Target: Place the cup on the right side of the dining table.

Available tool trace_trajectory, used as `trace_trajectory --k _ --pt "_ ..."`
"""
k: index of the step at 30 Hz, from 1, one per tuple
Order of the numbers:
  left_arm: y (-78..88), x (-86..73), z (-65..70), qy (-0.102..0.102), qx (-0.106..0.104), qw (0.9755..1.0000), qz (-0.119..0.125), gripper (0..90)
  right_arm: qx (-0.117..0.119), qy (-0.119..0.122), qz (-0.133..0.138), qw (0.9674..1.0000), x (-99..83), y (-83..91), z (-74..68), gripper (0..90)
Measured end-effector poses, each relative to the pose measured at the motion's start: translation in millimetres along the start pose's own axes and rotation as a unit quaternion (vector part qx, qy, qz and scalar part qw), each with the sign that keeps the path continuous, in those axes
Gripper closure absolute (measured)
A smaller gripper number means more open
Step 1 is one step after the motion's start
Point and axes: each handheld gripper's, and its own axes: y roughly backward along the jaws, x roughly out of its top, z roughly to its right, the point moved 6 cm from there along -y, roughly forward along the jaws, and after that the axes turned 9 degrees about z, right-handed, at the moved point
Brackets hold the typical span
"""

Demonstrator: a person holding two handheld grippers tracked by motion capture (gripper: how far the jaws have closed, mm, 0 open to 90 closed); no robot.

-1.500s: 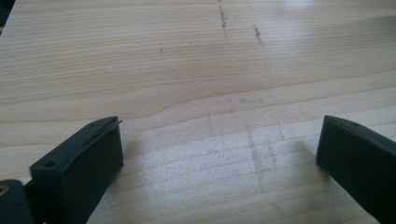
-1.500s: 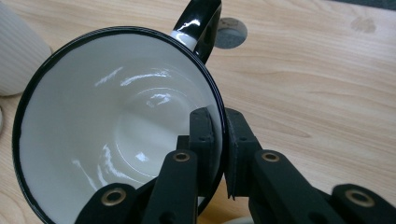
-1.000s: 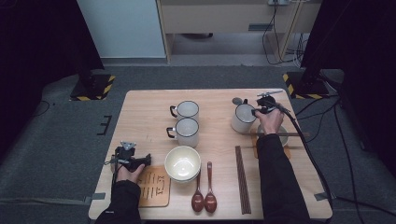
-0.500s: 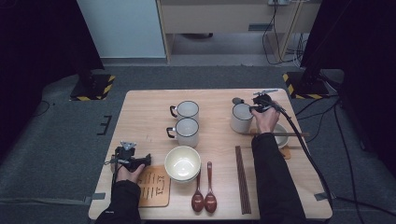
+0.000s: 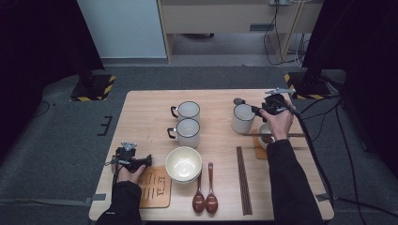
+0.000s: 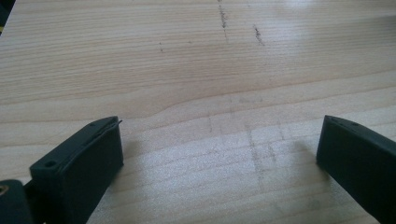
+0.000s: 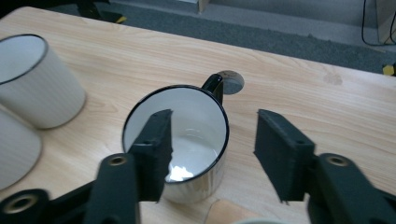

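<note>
A white enamel mug with a black rim (image 5: pixel 243 117) stands on the right half of the wooden table (image 5: pixel 220 96). My right gripper (image 5: pixel 257 111) hovers just over its right side. Its jaws have just been opening. In the right gripper view the right gripper (image 7: pixel 215 117) straddles the near wall of the mug (image 7: pixel 187 140), one jaw over the inside and one outside, and the pads do not press on it. My left gripper (image 5: pixel 148 160) rests low over the front left of the table. The left gripper (image 6: pixel 219 126) is open over bare wood.
Two more white mugs (image 5: pixel 187 110) (image 5: pixel 188 132) stand mid-table. A cream bowl (image 5: pixel 183 164), two dark spoons (image 5: pixel 204 194) and chopsticks (image 5: pixel 243 180) lie at the front. A marked wooden board (image 5: pixel 155 187) sits front left. A coaster with a small dish (image 5: pixel 264 138) lies under my right hand.
The right gripper's jaws have opened and let go of the mug's rim, and the right hand has lifted a little. The mug stays put. The left hand has not moved.
</note>
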Motion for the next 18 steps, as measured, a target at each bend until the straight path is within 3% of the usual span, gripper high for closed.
trace_trajectory --k 8,18 --pt "0.0 0.0 0.0 0.000 0.000 1.0000 0.000 0.0 0.010 0.015 0.015 0.9997 -4.9 39.7 -0.5 34.9" --pt "0.0 0.0 0.0 0.000 0.000 1.0000 0.000 0.0 0.024 0.005 0.055 0.9982 -28.0 82.2 6.4 27.8"
